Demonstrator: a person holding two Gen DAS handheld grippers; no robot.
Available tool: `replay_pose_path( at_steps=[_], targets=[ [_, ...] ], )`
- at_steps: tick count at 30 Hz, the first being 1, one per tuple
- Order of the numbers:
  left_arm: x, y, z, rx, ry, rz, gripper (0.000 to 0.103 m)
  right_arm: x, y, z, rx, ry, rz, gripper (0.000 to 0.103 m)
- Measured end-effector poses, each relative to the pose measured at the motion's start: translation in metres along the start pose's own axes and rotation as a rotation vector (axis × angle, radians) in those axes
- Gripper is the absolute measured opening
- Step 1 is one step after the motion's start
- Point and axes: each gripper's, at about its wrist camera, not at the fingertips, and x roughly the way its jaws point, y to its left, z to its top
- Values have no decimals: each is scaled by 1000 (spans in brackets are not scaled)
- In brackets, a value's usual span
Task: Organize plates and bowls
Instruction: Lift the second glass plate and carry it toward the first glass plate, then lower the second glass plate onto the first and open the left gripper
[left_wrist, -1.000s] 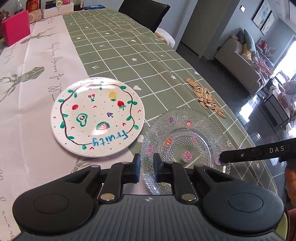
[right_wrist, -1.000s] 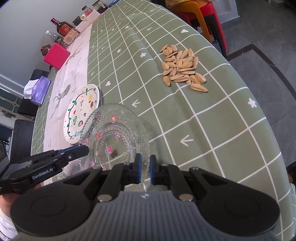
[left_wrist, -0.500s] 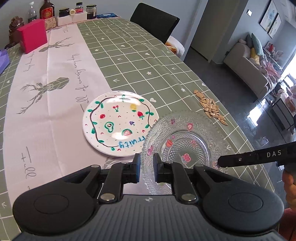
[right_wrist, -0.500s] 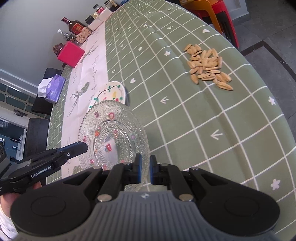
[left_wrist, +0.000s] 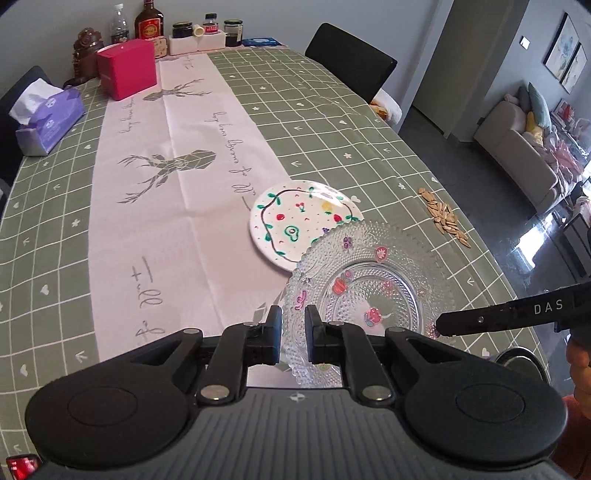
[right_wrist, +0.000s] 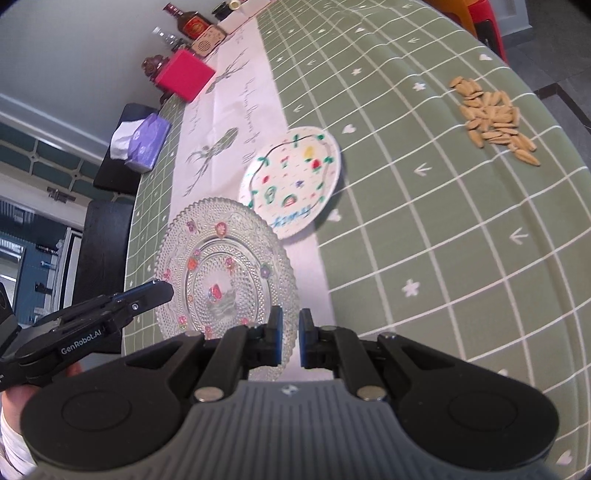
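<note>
Both tools grip one clear glass plate (left_wrist: 373, 291) by its rim. The left tool (left_wrist: 293, 332) has its jaws nearly closed on the near edge, and the right tool (right_wrist: 289, 338) is pinched on the opposite edge. The glass plate is held above the bench (left_wrist: 332, 122), and its edge at 11 o'clock hides part of the white fruit plate (left_wrist: 295, 218), which lies flat on the cloth. A heap of seeds (left_wrist: 445, 219) lies at about 2 o'clock from the glass plate, well apart.
</note>
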Motion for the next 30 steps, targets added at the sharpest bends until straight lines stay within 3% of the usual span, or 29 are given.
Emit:
replay_pose_path(
  at_steps=[13,22,30],
  targets=[
    [-49,57,-71,-128,64,102,14,43,69,-68,-113,142,6,7],
    [-51,76,-121,-182,160,138,14,82,83,-115,-153,266,-23,8],
    [-41,81,-135,-180,226,151,15,95,88,-131,-180,309,-56,9]
  ],
)
